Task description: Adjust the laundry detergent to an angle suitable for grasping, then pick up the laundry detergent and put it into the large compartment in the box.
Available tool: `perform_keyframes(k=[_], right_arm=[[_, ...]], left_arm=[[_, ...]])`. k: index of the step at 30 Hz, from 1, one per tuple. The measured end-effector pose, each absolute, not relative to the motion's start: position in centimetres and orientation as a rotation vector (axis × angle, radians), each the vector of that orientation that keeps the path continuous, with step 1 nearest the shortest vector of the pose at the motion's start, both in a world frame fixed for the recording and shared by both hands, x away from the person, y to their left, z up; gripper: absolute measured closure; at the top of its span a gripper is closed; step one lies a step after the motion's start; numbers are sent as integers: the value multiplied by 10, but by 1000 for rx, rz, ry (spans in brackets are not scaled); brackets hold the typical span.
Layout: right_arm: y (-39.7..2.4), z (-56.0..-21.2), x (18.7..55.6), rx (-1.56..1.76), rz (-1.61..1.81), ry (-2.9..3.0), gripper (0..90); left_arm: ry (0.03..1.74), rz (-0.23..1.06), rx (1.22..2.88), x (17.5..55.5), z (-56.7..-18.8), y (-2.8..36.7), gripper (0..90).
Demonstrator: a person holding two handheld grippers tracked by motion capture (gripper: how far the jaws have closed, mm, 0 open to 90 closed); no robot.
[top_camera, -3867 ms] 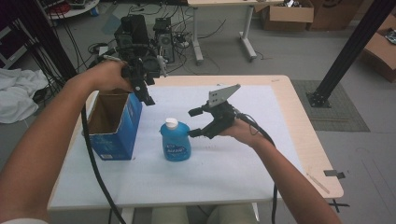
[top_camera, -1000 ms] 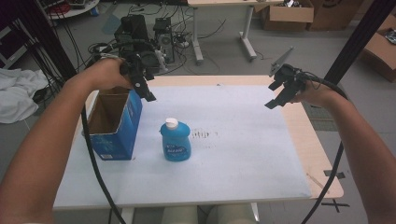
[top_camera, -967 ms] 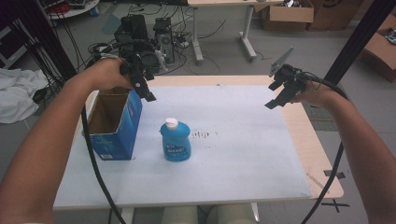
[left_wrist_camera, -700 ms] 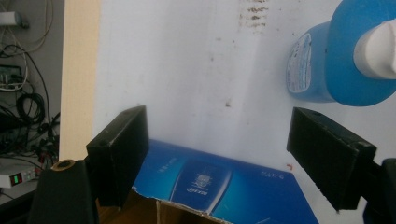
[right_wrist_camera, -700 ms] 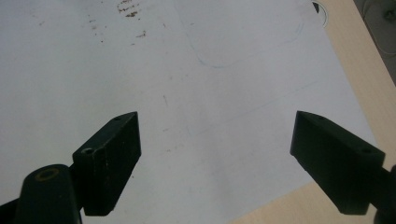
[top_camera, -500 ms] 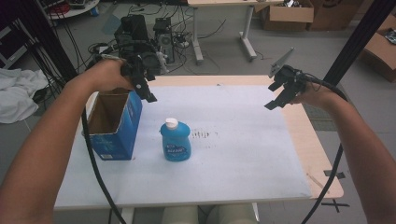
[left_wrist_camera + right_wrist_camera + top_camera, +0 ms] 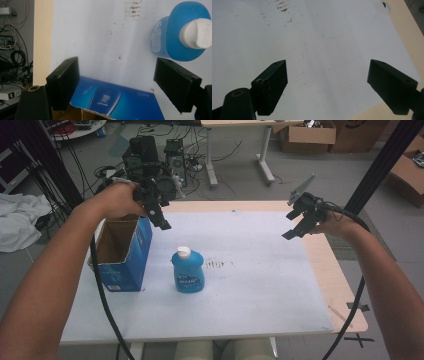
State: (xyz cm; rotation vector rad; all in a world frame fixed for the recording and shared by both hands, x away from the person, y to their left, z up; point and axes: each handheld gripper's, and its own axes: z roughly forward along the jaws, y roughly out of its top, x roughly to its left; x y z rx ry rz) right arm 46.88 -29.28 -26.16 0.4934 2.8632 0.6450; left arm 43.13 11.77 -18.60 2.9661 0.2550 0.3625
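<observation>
Your left gripper (image 7: 159,215) hangs with jaws wide and empty above the open blue cardboard box (image 7: 122,251), and the blue plastic bottle with a white cap (image 7: 188,270) stands just beside that box at its 3 o'clock. Your right gripper (image 7: 296,226), jaws also apart and empty, hovers over the white table sheet (image 7: 260,270) well off at the bottle's 2 o'clock.

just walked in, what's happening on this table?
A person holds a two-jaw tool in each hand. The left tool hovers open over the near corner of the open blue box, holding nothing. A blue bottle with a white cap stands upright on the white sheet just right of the box, untouched. The right tool hangs open and empty above the sheet's far right edge.
</observation>
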Motion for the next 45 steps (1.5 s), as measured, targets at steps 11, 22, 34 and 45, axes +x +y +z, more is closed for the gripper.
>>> perform_keyframes(k=[11, 22, 34, 45], right_arm=[[-288, -252, 467, 467, 656, 2849, 163], [-288, -254, 468, 467, 645, 2862, 162], [-284, -258, 467, 453, 650, 2878, 164], [-283, -266, 468, 446, 647, 2892, 164]], left_arm=[[281, 373, 2950, 426, -183, 123, 216], [282, 363, 2959, 428, -185, 121, 216], [291, 333, 2951, 427, -183, 124, 216], [210, 279, 2939, 411, -175, 118, 215]])
